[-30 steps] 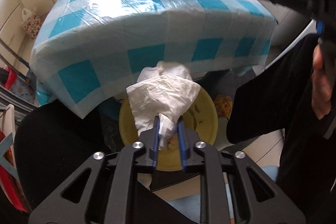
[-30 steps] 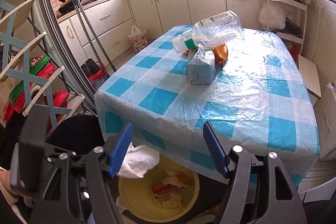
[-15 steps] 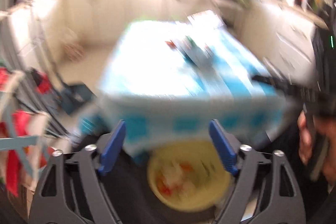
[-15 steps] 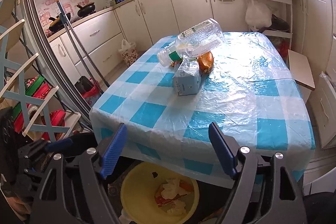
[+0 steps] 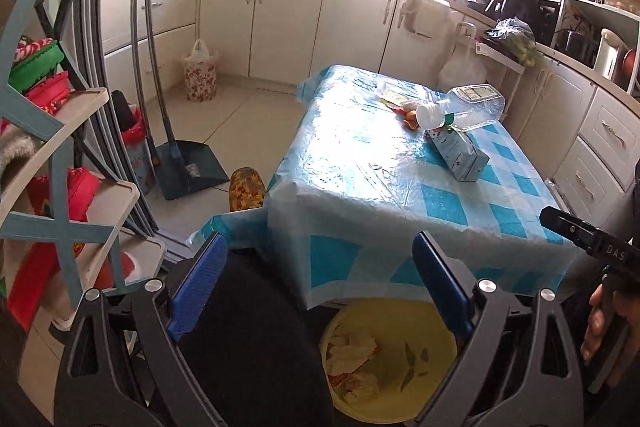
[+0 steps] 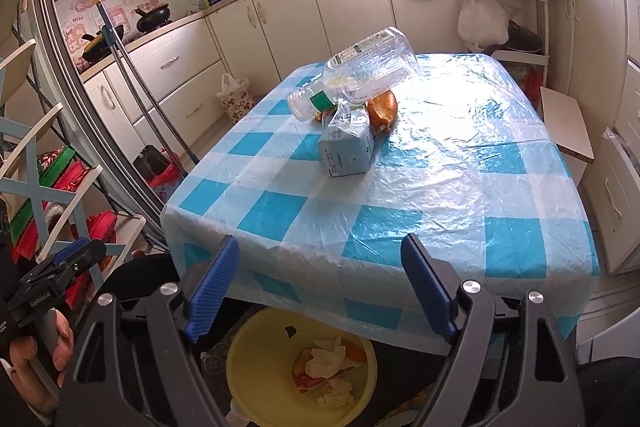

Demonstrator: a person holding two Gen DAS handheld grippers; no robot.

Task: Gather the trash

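Your left gripper (image 5: 318,281) is opening, jaws wide, nothing between them. Your right gripper (image 6: 320,285) is likewise opening and empty. Both tilt down toward the yellow bin (image 6: 240,355) at 6 o'clock, half hidden under the table (image 6: 440,227). At 12 o'clock, a clear bottle (image 6: 360,71) rests on a carton (image 6: 346,151); the orange item (image 6: 383,111) behind is unclear.

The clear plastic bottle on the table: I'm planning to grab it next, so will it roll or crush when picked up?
The clear plastic bottle looks empty, so probably light and easily dented. It lies tilted on the blue carton and an orange item, so a nudge may send it rolling over the glossy tablecloth.
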